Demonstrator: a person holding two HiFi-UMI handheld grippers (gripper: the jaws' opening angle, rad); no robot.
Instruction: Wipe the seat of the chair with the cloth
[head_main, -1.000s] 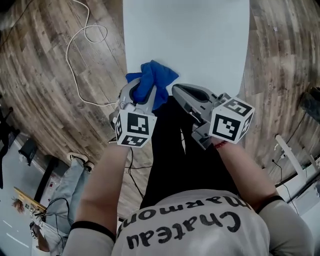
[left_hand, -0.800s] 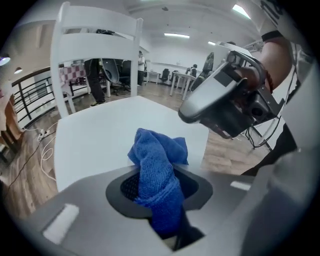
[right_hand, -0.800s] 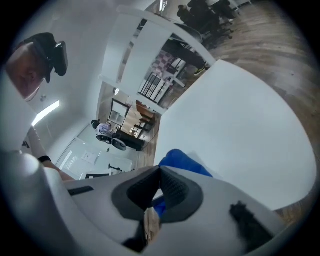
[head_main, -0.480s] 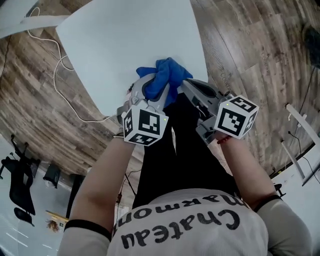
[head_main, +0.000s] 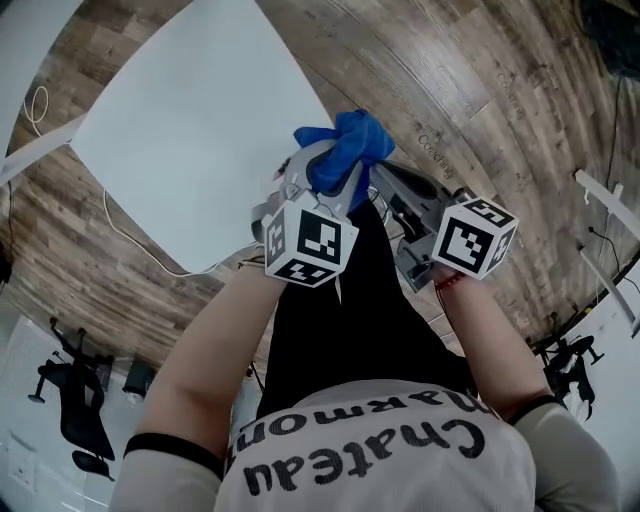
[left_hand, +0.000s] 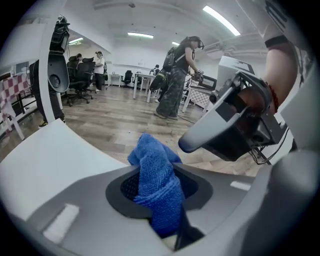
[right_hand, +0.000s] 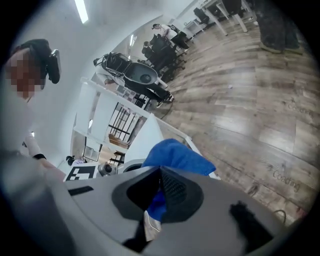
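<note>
Blue cloth (head_main: 345, 150) is being clamped in the left gripper's (head_main: 322, 168) fingers, and a fold with a white tag is being squeezed by the right gripper's (head_main: 385, 178) fingers too. It's being held over the wood floor (head_main: 480, 90), just off the corner of a white surface (head_main: 190, 140), with a white cable (head_main: 140, 248) lying beside that. The surface's far side is being cut off, so whether it's the seat can't be told. Black office chairs (head_main: 75, 400) and a standing person (left_hand: 177, 82) are being shown around the room.
</note>
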